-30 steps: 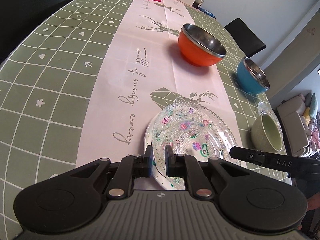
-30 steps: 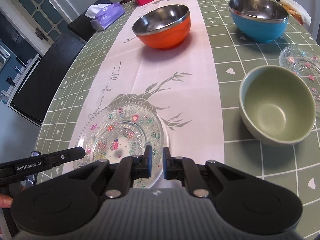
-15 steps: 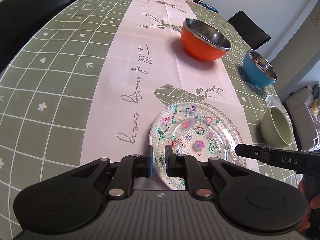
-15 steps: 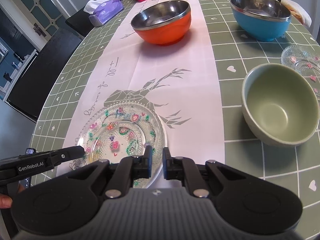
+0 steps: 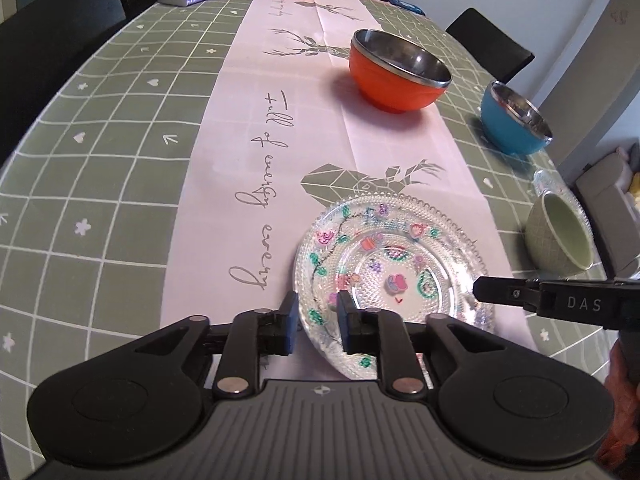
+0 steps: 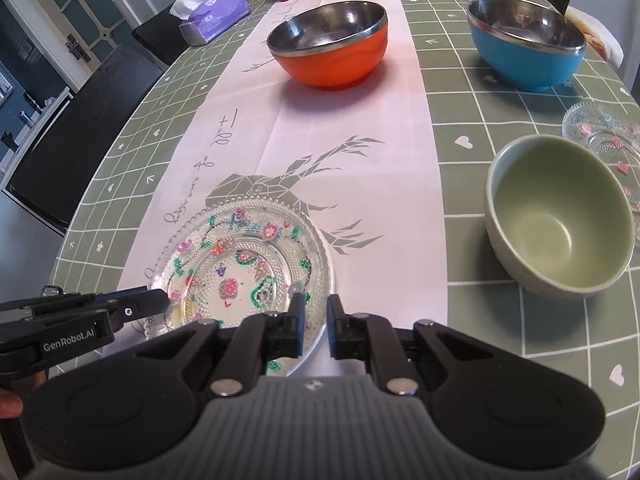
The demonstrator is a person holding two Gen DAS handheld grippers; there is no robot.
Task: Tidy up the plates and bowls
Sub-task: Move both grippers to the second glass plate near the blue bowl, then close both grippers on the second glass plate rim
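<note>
I see the table under its pink runner. The orange bowl sits at twelve o'clock, the blue bowl at one, the green bowl at three. The glass plate lies nearest me. My left gripper and right gripper each straddle its rim, fingers slightly parted, not clamped.

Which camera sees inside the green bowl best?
The right wrist view: the green bowl faces the camera, so its whole empty inside shows. The left wrist view catches it at the far edge, mostly its side.
</note>
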